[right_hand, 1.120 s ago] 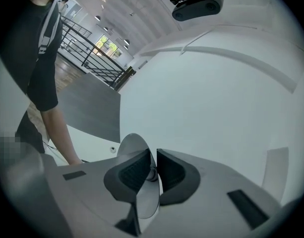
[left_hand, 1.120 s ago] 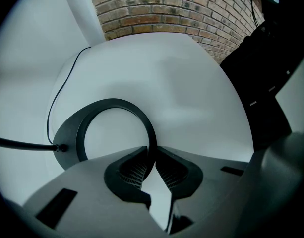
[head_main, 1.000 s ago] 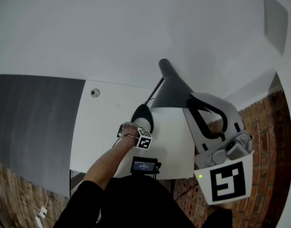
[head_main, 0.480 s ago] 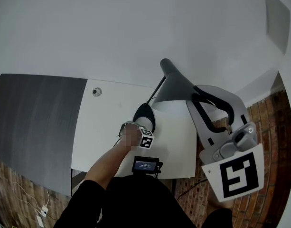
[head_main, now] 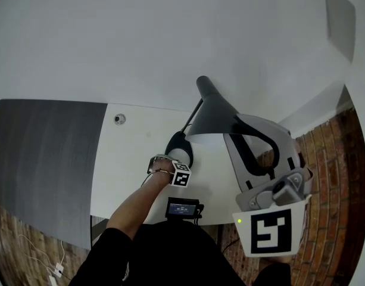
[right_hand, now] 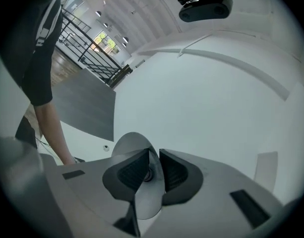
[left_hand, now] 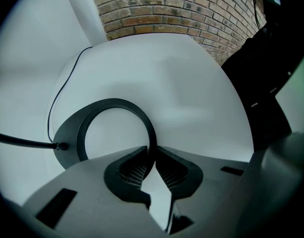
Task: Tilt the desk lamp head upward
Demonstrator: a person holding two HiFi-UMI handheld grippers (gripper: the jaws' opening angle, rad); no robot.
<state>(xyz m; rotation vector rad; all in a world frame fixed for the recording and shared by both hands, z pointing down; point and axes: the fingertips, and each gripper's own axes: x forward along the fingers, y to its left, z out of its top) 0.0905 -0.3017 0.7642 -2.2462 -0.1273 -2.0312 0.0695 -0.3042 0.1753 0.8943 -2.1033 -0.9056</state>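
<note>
A dark desk lamp stands on the white table. Its cone shade sits atop a thin stem that rises from a ring base. My left gripper points straight down and is shut on the ring's near rim. My right gripper reaches almost level to the shade's lower rim. Its jaws have just been opening. The thin rim still lies between the pads, with a slim gap at the right pad.
A dark grey panel adjoins the table on the left. A small round fitting sits in the tabletop, and a small screen device at its front edge. The lamp's cable trails off the base. A white wall stands behind, with brick floor at right.
My right gripper swung slightly right, then back left and lower, and the shade shifted a little with it. The left gripper and the base stayed put.
</note>
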